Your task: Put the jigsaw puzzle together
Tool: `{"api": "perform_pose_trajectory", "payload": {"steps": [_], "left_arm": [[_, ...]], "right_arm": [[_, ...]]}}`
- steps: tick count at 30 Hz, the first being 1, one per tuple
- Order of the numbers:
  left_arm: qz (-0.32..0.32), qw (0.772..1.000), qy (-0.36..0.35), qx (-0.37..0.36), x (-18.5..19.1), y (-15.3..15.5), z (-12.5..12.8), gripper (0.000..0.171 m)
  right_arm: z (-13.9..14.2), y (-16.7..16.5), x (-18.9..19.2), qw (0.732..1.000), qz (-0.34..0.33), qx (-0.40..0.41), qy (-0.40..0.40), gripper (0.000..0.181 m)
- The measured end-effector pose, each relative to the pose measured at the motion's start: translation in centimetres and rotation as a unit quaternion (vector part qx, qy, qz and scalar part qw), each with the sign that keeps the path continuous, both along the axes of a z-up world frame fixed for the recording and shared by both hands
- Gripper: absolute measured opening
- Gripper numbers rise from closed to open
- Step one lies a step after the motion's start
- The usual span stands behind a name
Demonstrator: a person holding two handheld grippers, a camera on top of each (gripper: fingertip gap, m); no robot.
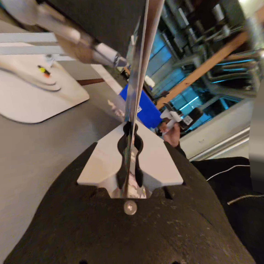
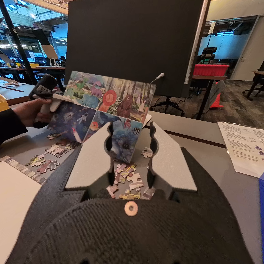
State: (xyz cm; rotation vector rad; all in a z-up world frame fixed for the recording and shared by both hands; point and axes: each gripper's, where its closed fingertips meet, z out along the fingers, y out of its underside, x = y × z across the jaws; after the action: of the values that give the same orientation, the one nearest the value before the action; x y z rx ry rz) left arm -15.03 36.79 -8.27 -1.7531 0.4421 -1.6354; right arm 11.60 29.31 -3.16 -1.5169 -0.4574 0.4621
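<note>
The left tool [image 1: 130,142] is clamped down on the edge of a flat, glossy picture board printed with four animal and space scenes [image 2: 102,108]; in the left wrist view the board runs edge-on between the white fingers [image 1: 105,157] and up out of the frame. From the right wrist view the same left tool [image 2: 62,100] grips the board's upper left edge, a hand [image 2: 31,110] in a dark sleeve wrapped round its handle, and the board is held tilted above the grey bench [image 2: 192,137], its lower corner down near the loose pieces.

The right tool [image 2: 130,137] hangs with its grey fingers [image 2: 92,160] spread wide and nothing between them. Seen through the gap, a small heap of loose cardboard jigsaw pieces in pink, yellow and grey [image 2: 128,181] lies on the bench just under the board's lower corner. One more single piece [image 2: 147,152] lies beside the right finger, and further scattered pieces [image 2: 48,157] lie off to the left, near a white tray with a grey patterned border [image 2: 21,168]. A printed white paper sheet [image 2: 242,148] lies on the bench to the right. Behind the board stands a large dark upright panel [image 2: 128,40].

In the left wrist view a blue box [image 1: 147,111] sits on the bench beyond the fingers, with the right tool [image 1: 175,115] farther off in the other hand.
</note>
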Motion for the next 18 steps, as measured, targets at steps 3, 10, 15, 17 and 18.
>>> {"api": "perform_pose_trajectory", "payload": {"steps": [3, 10, 15, 17, 18], "left_arm": [[0.007, 0.999, 0.002, 0.049, 0.1, -0.8, 1.8, 0.0], [0.087, 0.974, -0.054, 0.202, -2.9, -4.0, 13.4, 0.0], [0.218, 0.915, 0.004, 0.339, -7.2, -6.2, 18.6, 0.0], [0.258, 0.893, 0.049, 0.365, -8.3, -6.3, 19.1, 0.0], [0.274, 0.883, 0.069, 0.374, -8.6, -6.3, 19.2, 0.0]], "right_arm": [[0.1, 0.1, 0.0, 1.0, 0.003, -0.003, 0.005, 0.05], [-0.5, 0.0, -0.7, 1.0, 0.005, -0.004, -0.016, 0.05], [-1.6, 0.1, -1.7, 0.999, 0.018, -0.022, -0.032, 0.049], [-2.5, 0.3, -2.0, 0.998, 0.018, -0.03, -0.055, 0.049], [-3.1, 0.5, -1.8, 0.996, 0.011, -0.037, -0.074, 0.049]]}}
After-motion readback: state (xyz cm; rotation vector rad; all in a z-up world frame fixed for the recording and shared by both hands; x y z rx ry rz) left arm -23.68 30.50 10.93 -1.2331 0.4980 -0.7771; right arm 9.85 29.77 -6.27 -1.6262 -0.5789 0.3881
